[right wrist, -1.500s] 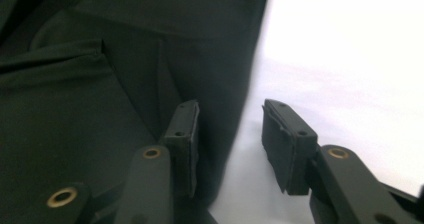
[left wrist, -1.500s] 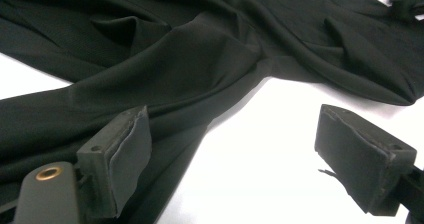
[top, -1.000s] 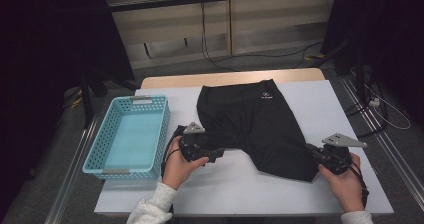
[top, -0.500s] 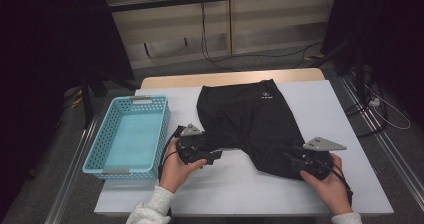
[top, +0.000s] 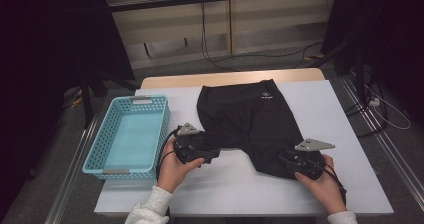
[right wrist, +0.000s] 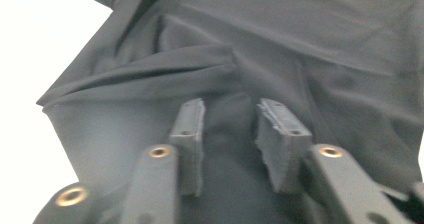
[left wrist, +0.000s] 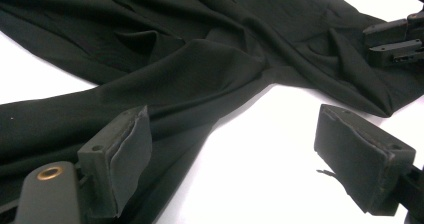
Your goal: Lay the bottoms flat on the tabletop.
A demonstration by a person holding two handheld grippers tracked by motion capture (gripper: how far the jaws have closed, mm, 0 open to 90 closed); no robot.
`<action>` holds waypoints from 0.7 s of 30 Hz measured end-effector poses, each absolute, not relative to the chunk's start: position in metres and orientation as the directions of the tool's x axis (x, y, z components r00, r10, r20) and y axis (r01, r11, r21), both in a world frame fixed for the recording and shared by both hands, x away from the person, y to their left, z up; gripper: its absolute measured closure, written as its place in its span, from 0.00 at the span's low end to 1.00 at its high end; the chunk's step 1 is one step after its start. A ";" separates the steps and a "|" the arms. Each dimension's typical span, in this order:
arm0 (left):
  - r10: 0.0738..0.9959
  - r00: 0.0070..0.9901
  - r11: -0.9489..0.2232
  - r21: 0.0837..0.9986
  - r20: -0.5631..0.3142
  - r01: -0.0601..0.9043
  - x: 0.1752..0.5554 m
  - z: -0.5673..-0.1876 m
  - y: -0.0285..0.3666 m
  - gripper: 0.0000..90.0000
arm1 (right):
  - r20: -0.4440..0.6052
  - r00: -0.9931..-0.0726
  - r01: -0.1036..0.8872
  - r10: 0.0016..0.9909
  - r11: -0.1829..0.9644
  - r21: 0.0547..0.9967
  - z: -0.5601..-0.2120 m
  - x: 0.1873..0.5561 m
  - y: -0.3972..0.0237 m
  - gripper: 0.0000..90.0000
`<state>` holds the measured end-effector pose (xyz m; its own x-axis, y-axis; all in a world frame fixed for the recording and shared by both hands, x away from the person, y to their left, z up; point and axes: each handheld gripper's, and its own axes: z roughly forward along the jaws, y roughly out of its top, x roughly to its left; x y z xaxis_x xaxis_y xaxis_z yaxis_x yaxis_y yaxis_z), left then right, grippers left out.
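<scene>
A pair of black shorts (top: 252,121) lies spread on the white table (top: 345,134), waistband toward the far edge, with a small round white logo (top: 265,95) near the waistband — too small to read. To their left a light blue plastic basket (top: 100,154) sits on the table, just beside the person's left hand (top: 172,168). The left gripper (top: 214,154) lies at the hem of the near left leg of the shorts; in the left gripper view its jaws stand wide apart, one pad over black cloth (left wrist: 165,79), the other over bare table, gripping nothing. The right gripper (top: 286,160) rests on the right leg's hem, held by the right hand (top: 322,181) — in the right gripper view its jaws are partly apart above the fabric (right wrist: 280,49), a gap between the pads, no cloth pinched.
</scene>
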<state>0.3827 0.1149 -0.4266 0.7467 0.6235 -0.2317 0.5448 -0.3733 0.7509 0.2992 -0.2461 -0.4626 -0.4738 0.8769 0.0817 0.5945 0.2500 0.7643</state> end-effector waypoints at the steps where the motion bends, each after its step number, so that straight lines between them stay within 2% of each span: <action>1: 0.625 0.746 -0.374 0.750 -0.231 0.546 0.382 -0.427 0.115 0.17 | 0.093 -0.477 0.598 0.874 0.245 0.763 -0.463 0.299 -0.246 0.83; 3: 0.624 0.746 -0.373 0.751 -0.231 0.545 0.382 -0.426 0.116 0.17 | 0.105 -0.494 0.595 0.863 0.248 0.764 -0.463 0.299 -0.245 0.92; 7: 0.626 0.743 -0.358 0.760 -0.235 0.542 0.379 -0.422 0.118 0.17 | 0.092 -0.508 0.578 0.856 0.260 0.774 -0.462 0.297 -0.244 0.98; 15: 0.627 0.745 -0.362 0.762 -0.227 0.537 0.373 -0.421 0.120 0.17 | 0.099 -0.564 0.522 0.820 0.261 0.812 -0.448 0.279 -0.240 0.99; 21: 0.632 0.740 -0.356 0.762 -0.231 0.541 0.370 -0.420 0.123 0.17 | 0.068 -0.619 0.482 0.782 0.310 0.819 -0.440 0.262 -0.231 0.98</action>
